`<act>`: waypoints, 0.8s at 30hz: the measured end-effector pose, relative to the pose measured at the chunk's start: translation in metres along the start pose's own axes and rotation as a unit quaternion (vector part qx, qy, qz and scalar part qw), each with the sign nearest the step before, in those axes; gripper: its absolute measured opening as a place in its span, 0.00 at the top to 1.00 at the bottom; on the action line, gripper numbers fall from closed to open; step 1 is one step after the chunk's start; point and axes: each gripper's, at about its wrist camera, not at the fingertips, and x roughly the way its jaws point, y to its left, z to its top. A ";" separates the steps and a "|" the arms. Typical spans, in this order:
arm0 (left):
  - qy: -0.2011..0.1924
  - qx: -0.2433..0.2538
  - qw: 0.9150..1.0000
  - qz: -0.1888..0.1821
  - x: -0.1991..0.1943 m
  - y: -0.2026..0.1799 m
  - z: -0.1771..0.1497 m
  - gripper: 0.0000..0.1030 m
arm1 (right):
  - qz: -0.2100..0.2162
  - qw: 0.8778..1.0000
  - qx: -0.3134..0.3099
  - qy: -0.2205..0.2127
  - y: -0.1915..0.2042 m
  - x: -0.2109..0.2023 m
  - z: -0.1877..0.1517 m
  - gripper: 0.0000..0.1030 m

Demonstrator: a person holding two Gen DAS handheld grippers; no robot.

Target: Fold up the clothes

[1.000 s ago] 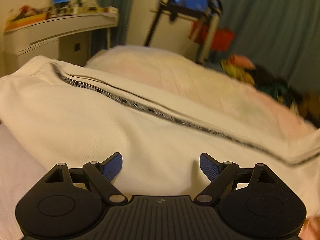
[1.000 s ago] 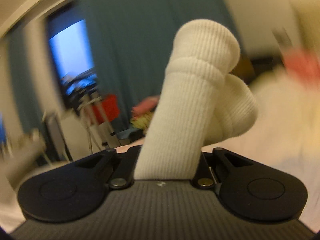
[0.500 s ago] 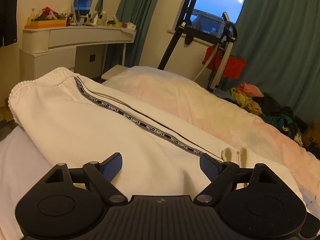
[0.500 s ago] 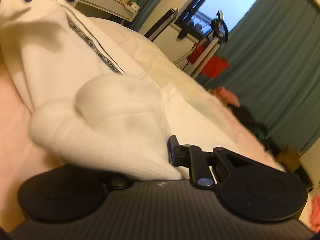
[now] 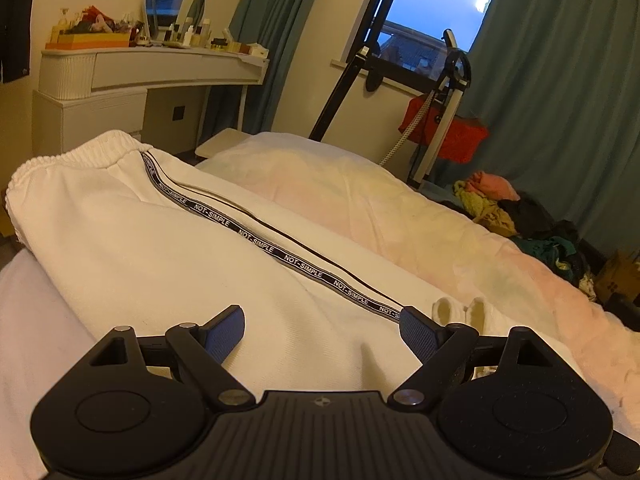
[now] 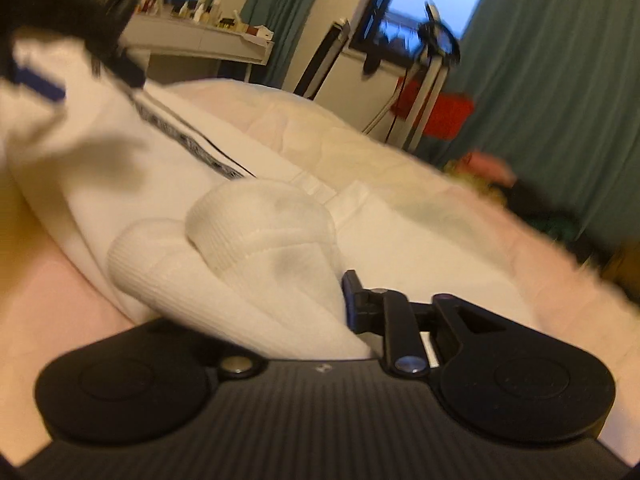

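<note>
White sweatpants with a black lettered side stripe lie along the bed, waistband at far left. My left gripper is open and empty, low over the trouser leg. The ribbed cuffs show past its right finger. In the right wrist view my right gripper is shut on the ribbed cuffs, which drape left over its hidden left finger. The pants stretch away behind, and the left gripper shows blurred at top left.
The bed has a pale pink cover. A white dressing table with a mirror and bottles stands at left. A metal stand with a red bag is by the window. A clothes pile lies on the floor at right.
My right gripper swung down from the air, bringing the cuffs low over the bed. My left gripper pulled back, so more of the pants and waistband came into view.
</note>
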 end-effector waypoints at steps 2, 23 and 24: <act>0.002 -0.002 1.000 -0.008 -0.001 0.000 0.000 0.16 | 0.019 0.999 0.040 0.024 -0.007 -0.006 0.003 0.45; 0.068 0.119 0.959 -0.248 0.009 -0.075 -0.047 0.28 | 0.093 0.903 0.411 0.086 -0.137 -0.045 -0.030 0.21; 0.065 0.135 0.957 -0.250 0.009 -0.081 -0.051 0.36 | 0.095 0.895 0.427 0.092 -0.140 -0.042 -0.034 0.21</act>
